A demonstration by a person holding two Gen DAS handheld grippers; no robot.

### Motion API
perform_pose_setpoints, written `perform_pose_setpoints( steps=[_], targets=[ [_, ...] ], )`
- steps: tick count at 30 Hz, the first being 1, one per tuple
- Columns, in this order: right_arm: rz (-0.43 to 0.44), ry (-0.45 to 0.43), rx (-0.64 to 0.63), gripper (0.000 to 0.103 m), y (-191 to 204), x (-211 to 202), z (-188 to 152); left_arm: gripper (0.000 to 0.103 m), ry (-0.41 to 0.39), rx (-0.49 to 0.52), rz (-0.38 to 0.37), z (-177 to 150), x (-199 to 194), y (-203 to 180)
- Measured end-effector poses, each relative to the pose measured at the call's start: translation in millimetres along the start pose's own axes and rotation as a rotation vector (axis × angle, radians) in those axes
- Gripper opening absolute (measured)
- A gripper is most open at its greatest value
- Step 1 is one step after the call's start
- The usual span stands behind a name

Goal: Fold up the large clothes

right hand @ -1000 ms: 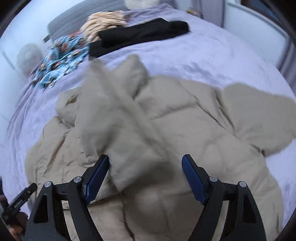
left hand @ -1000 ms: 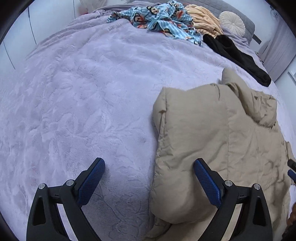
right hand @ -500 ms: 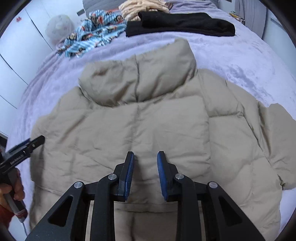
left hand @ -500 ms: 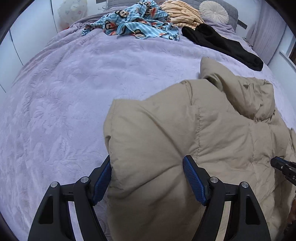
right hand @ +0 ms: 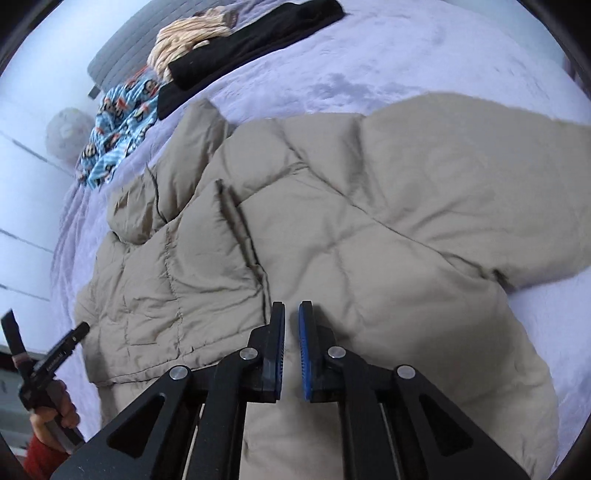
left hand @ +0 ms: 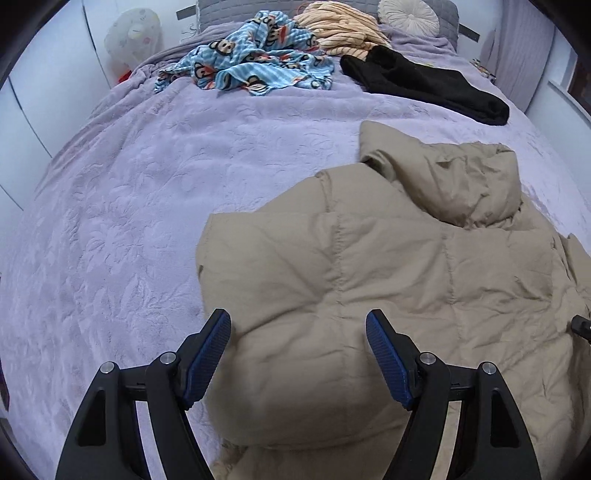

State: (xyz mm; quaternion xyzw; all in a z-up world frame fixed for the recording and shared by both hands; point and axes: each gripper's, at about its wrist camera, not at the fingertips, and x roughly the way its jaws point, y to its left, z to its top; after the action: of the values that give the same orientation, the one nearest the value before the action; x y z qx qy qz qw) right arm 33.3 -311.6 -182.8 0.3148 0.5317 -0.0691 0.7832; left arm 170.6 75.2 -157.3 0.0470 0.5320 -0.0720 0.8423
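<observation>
One big tan puffy coat (left hand: 388, 258) lies on the purple bed (left hand: 147, 206), and everything else is placed from that coat. Its left sleeve is already folded in over its middle, so that side looks done. Its other sleeve (right hand: 480, 177) lies spread out flat on the bed at the coat's far right side, so that one is left to fold, I think, and then the whole coat needs folding in half. Near the coat's bottom edge the left claw (left hand: 298, 356) hangs with its blue fingers wide apart, holding nothing. Over the coat's lower middle the right claw (right hand: 291, 350) has its fingers almost together, and I see no cloth between them. Far past the coat's hood lie a black top (left hand: 421, 86), a blue monkey cloth (left hand: 251, 70) and a striped cloth (left hand: 343, 29).
</observation>
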Motion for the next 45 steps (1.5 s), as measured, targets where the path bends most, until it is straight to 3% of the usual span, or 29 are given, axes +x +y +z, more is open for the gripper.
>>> perform_pose_setpoints(
  steps=[6, 8, 10, 11, 12, 14, 21, 23, 25, 29, 36, 42, 44, 45],
  targets=[
    [0.059, 0.003, 0.149, 0.016, -49.1, -24.5, -12.3, 0.077, 0.05, 0.113, -0.047, -11.6, -11.6, -76.0],
    [0.052, -0.016, 0.182, 0.025, -63.9, -34.7, -13.6, 0.077, 0.068, 0.141, -0.075, -15.5, -12.6, -103.5],
    [0.036, -0.038, 0.214, 0.053, -79.6, -44.4, -11.9, 0.077, 0.089, 0.162, -0.103, -20.1, -12.8, -128.9],
    [0.038, -0.051, 0.231, 0.057, -88.3, -49.4, -11.2, 0.078, 0.092, 0.172, -0.109, -21.7, -13.1, -140.3],
    [0.041, -0.057, 0.244, 0.057, -97.2, -53.9, -10.6, 0.08, 0.094, 0.185, -0.113, -23.1, -13.7, -152.1],
    [0.045, -0.072, 0.28, 0.057, -117.0, -61.7, -6.8, 0.097, 0.09, 0.208, -0.119, -24.6, -16.1, -172.3],
    [0.056, -0.148, 0.416, 0.068, -192.3, -89.7, 0.3, 0.097, 0.133, 0.268, -0.158, -19.8, -21.1, -215.1],
    [0.053, -0.183, 0.465, 0.072, -215.9, -97.4, 4.0, 0.098, 0.151, 0.281, -0.185, -19.2, -23.9, -227.0],
    [0.064, -0.245, 0.535, 0.084, -241.1, -106.0, 6.6, 0.103, 0.15, 0.293, -0.205, -18.3, -27.7, -238.0],
    [0.104, -0.325, 0.662, 0.088, -285.9, -113.6, 14.1, 0.103, 0.155, 0.316, -0.241, -20.1, -31.1, -263.1],
    [0.226, -0.39, 0.789, 0.089, -329.1, -104.7, 45.1, 0.103, 0.148, 0.293, -0.246, -18.8, -30.5, -289.0],
    [0.399, -0.362, 0.885, 0.087, -342.1, -88.3, 73.9, 0.103, 0.159, 0.235, -0.24, -22.0, -26.6, -274.4],
    [0.471, -0.332, 0.918, 0.06, -342.9, -80.0, 78.9, 0.103, 0.14, 0.211, -0.218, -21.3, -28.8, -263.8],
    [0.482, -0.311, 0.922, 0.03, -341.3, -75.5, 81.8, 0.103, 0.128, 0.199, -0.2, -20.4, -29.7, -257.4]
  ],
)
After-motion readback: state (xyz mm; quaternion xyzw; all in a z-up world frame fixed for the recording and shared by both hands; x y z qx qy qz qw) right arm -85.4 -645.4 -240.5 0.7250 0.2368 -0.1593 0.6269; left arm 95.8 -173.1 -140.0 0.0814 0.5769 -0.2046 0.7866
